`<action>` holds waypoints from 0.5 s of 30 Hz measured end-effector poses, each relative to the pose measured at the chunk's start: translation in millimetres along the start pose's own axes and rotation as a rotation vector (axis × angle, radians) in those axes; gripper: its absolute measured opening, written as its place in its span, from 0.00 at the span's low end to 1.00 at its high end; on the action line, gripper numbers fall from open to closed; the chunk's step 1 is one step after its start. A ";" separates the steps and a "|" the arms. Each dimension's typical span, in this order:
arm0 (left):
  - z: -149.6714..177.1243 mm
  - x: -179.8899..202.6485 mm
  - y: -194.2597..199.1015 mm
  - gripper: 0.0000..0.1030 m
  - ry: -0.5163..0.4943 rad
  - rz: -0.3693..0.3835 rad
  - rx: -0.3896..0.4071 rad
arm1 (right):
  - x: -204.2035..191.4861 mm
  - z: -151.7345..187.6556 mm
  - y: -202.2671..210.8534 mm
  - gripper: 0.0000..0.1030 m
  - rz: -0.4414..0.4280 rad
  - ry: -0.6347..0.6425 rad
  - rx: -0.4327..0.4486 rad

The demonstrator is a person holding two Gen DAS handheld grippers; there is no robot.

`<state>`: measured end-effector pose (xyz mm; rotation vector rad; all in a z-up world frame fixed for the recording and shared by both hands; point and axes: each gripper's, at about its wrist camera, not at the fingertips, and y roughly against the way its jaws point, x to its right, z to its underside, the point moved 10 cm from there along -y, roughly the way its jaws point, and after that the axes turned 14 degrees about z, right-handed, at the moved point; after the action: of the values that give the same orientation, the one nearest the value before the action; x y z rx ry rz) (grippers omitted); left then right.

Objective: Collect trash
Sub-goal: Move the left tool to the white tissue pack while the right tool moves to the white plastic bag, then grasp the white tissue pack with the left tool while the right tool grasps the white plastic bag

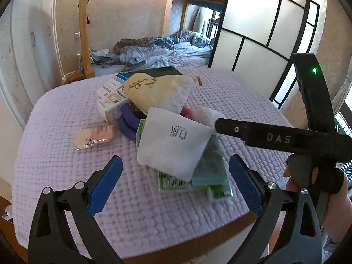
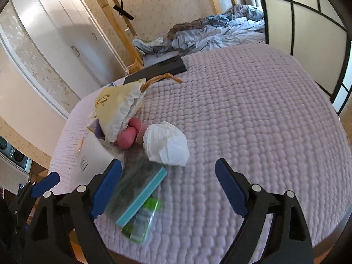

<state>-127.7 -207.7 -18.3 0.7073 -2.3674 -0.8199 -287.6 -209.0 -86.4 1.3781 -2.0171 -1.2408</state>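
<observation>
A heap of trash lies on a round table under a lilac quilted cover (image 1: 66,176). My left gripper (image 1: 177,179) hangs open just above the near end of the heap, over a white pouch (image 1: 173,140) and a green packet (image 1: 176,182). Farther back lie a cream drawstring bag (image 1: 158,90), a printed box (image 1: 112,96), a purple ring (image 1: 128,123) and a pink wrapper (image 1: 96,134). My right gripper (image 2: 169,176) is open, with nothing between its pads, just short of a crumpled white tissue (image 2: 167,143). A clear bag with a teal edge (image 2: 140,189) lies by its left pad.
A black flat case (image 2: 158,71) rests at the table's far edge. Behind it is a bunk bed with rumpled blue bedding (image 1: 167,48) and a wooden post (image 1: 84,33). A sliding screen (image 1: 259,22) stands at the right, white wardrobes (image 2: 55,22) at the left.
</observation>
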 end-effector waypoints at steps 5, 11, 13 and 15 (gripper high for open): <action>-3.1 -5.8 -17.8 0.96 -0.011 0.012 -0.018 | -8.0 -5.8 -17.0 0.83 -0.043 0.001 -0.026; -4.3 -5.1 -30.9 0.95 -0.018 0.038 -0.028 | -11.3 -8.8 -34.6 0.68 -0.107 -0.007 -0.066; -3.9 -5.6 -33.7 0.90 -0.016 0.048 -0.031 | -12.1 -8.2 -40.3 0.55 -0.110 0.002 -0.076; -1.5 -7.3 -36.5 0.85 -0.010 0.056 -0.042 | -10.5 -8.3 -42.4 0.51 -0.118 0.000 -0.076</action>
<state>-110.6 -228.5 -44.0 0.6181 -2.3609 -0.8487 -254.4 -208.5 -115.9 1.4787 -1.8912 -1.3532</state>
